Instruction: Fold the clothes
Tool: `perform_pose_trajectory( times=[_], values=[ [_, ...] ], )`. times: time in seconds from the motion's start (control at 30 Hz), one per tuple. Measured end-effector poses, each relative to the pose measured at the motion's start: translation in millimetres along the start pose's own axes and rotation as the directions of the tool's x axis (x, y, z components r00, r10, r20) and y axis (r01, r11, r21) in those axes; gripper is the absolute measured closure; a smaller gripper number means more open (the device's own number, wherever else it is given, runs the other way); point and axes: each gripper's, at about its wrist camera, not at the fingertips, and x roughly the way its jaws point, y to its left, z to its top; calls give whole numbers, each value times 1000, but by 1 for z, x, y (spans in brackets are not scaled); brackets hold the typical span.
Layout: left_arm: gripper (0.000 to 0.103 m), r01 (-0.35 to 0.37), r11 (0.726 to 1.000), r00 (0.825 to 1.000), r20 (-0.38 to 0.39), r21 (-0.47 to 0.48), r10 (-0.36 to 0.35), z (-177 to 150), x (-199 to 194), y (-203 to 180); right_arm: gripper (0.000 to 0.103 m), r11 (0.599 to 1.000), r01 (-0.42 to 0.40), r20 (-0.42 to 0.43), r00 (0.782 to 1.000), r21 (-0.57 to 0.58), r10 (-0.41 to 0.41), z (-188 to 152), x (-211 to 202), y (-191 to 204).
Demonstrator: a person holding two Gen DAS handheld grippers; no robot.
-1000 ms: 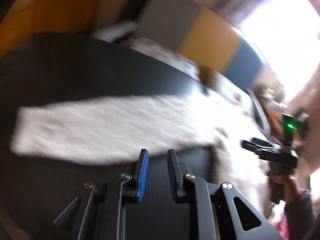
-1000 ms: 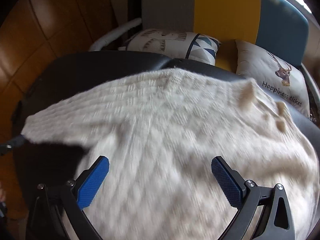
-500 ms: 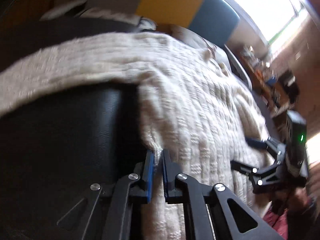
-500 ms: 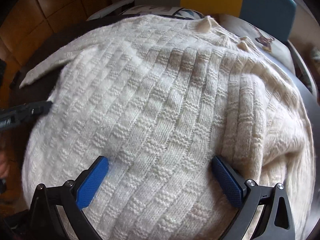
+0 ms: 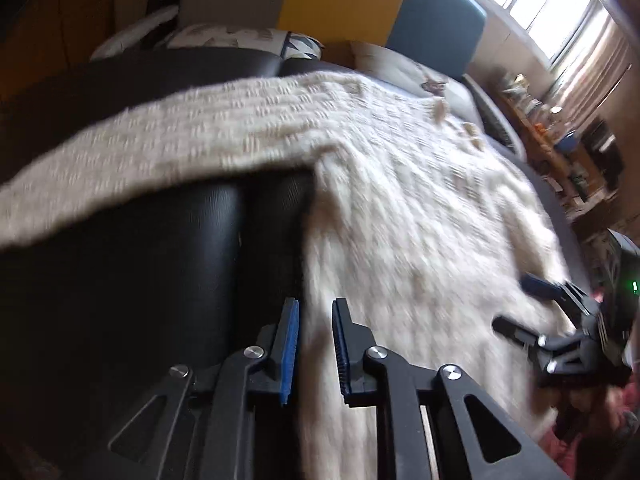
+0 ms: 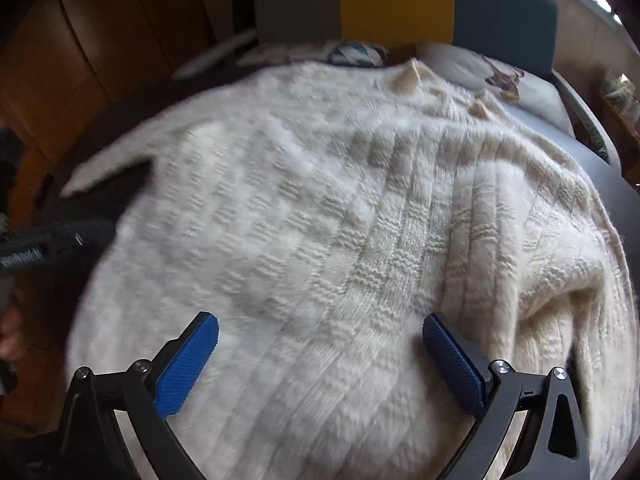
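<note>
A cream cable-knit sweater [image 5: 400, 200] lies spread flat on a black padded surface [image 5: 140, 260], one sleeve [image 5: 140, 148] stretched out to the left. My left gripper [image 5: 314, 320] sits at the sweater's left side edge, slightly open, with the knit edge lying between its blue pads. My right gripper [image 6: 320, 344] hovers wide open over the sweater [image 6: 320, 208] near its lower hem, holding nothing. The right gripper [image 5: 520, 304] also shows in the left wrist view at the sweater's right side. The sweater's right side is bunched in a fold [image 6: 560, 292].
Behind the surface stands a sofa with grey, yellow and blue back panels [image 6: 396, 0] and patterned cushions [image 5: 240, 36]. A cluttered shelf [image 5: 560, 140] runs along the right under a bright window. Wooden panelling [image 6: 80, 60] is on the left.
My left gripper was shut on the sweater's side edge half a second ago; its fingers now stand a little apart and it has drawn back. The right gripper stays wide open over the sweater.
</note>
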Motion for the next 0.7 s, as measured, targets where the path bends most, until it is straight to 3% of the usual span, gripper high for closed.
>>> perform_pose_trajectory(
  times=[0.17, 0.33, 0.53, 0.63, 0.7],
  values=[
    [81, 123, 991, 992, -7, -56, -123, -72, -23, 21, 0, 990, -111, 70, 992, 85, 105, -27, -45, -10],
    [77, 142, 985, 990, 5, -96, -142, -100, -17, 23, 0, 982, -79, 40, 997, 172, 73, -76, -63, -32],
    [73, 48, 997, 998, 47, -56, -45, -107, -12, 7, 0, 959, -125, 35, 992, 255, 120, -102, -63, -46],
    [70, -56, 996, 996, 71, 72, 51, -107, -4, -16, 0, 941, -162, 51, 987, 296, 154, -109, -62, -50],
    [69, -139, 975, 988, 90, 171, 126, -109, 1, -30, 0, 928, -188, 63, 982, 322, 177, -114, -62, -53]
  ],
)
